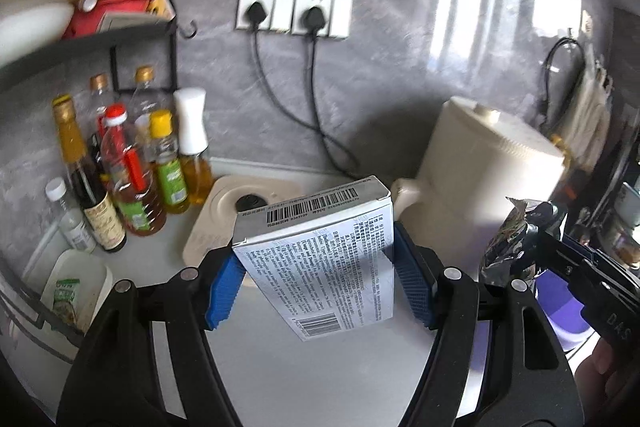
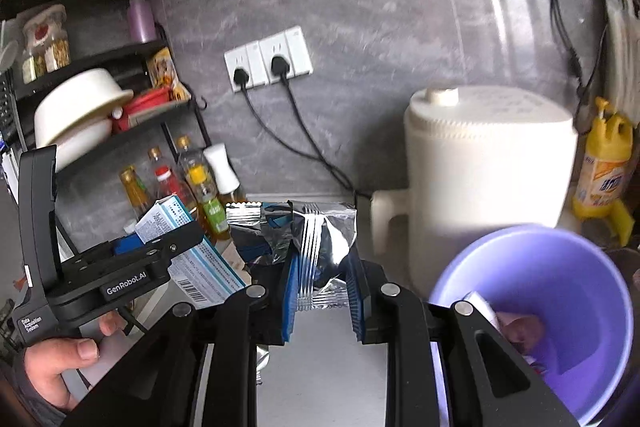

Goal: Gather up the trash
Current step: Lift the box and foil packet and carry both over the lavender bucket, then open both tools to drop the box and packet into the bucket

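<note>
The small printed carton [image 1: 320,259] hangs clear above the white counter [image 1: 304,379], clamped across its width between the blue pads [image 1: 224,291] of the left gripper [image 1: 320,285]; beside it the right gripper [image 2: 323,297] pinches a crinkled silver foil wrapper [image 2: 324,247] low down, near its sealed end. The carton sits skewed in the jaws, one corner dipping, so a quick swing could twist it out of the pads; the wrapper is slick and held only by a narrow strip, and it may slide free or catch on the carton, since the two tools ride close together. The purple bin [image 2: 560,267] to the right looks like the place for both, and it stands close to the cream appliance [image 2: 488,179], so a wide drop could miss the rim. Something pale lies inside the bin, possibly paper, though blur and the gripper frame hide most of it; the bin's base is cut off, and the carton's print is too small to read
</note>
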Demonstrator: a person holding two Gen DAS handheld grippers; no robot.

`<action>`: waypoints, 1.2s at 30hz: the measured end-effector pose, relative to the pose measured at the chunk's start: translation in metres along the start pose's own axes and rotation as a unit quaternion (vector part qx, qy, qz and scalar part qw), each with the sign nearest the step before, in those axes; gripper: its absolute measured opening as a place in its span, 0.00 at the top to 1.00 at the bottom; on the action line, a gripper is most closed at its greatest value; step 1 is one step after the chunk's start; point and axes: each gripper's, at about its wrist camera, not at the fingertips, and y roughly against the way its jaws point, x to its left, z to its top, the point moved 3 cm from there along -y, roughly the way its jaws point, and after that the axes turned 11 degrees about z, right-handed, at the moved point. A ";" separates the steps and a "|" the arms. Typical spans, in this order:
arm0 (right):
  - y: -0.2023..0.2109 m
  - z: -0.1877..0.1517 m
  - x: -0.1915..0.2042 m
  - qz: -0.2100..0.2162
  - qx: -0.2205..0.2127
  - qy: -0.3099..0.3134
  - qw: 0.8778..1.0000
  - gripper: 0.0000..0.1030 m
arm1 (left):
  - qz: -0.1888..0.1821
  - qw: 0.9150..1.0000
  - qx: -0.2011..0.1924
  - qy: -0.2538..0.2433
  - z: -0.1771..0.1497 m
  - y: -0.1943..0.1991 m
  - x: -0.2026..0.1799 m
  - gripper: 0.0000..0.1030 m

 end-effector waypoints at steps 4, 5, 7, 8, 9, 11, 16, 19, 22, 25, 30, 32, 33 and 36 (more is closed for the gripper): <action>0.018 0.005 -0.007 -0.012 -0.015 0.002 1.000 0.79 | -0.013 1.000 -0.014 -0.011 0.008 0.007 -0.018 0.33; 0.023 0.006 -0.011 -0.016 -0.019 0.000 1.000 0.79 | -0.020 1.000 -0.017 -0.014 0.009 0.008 -0.024 0.33; 0.030 0.007 -0.016 -0.024 -0.023 -0.003 0.999 0.79 | -0.029 0.999 -0.024 -0.020 0.011 0.013 -0.035 0.33; 0.034 0.007 -0.019 -0.029 -0.025 -0.005 0.999 0.79 | -0.033 0.999 -0.027 -0.023 0.012 0.014 -0.040 0.33; 0.038 0.007 -0.022 -0.036 -0.027 -0.005 0.999 0.79 | -0.041 0.998 -0.029 -0.027 0.011 0.016 -0.047 0.33; 0.046 0.008 -0.029 -0.050 -0.030 -0.006 0.998 0.79 | -0.056 0.997 -0.028 -0.034 0.010 0.017 -0.060 0.33; 0.065 0.005 -0.046 -0.081 -0.037 -0.011 0.996 0.79 | -0.085 0.995 -0.022 -0.051 0.005 0.016 -0.088 0.33; 0.077 0.003 -0.058 -0.101 -0.041 -0.019 0.994 0.79 | -0.101 0.993 -0.020 -0.062 0.003 0.017 -0.105 0.33; 0.089 0.001 -0.072 -0.123 -0.047 -0.032 0.991 0.78 | -0.116 0.990 -0.019 -0.072 0.004 0.019 -0.121 0.33; 0.099 -0.001 -0.085 -0.149 -0.055 -0.042 0.986 0.66 | -0.130 0.988 -0.021 -0.081 0.006 0.023 -0.134 0.33; 0.121 -0.005 -0.100 -0.173 -0.076 -0.057 0.980 0.39 | -0.153 0.983 -0.027 -0.095 0.009 0.030 -0.153 0.33; 0.128 -0.008 -0.105 -0.177 -0.077 -0.064 0.979 0.39 | -0.160 0.982 -0.028 -0.100 0.008 0.032 -0.160 0.33; 0.132 -0.010 -0.107 -0.181 -0.077 -0.067 0.978 0.39 | -0.166 0.980 -0.027 -0.103 0.008 0.034 -0.166 0.33; 0.144 -0.016 -0.109 -0.188 -0.078 -0.071 0.977 0.39 | -0.178 0.977 -0.027 -0.112 0.007 0.036 -0.179 0.33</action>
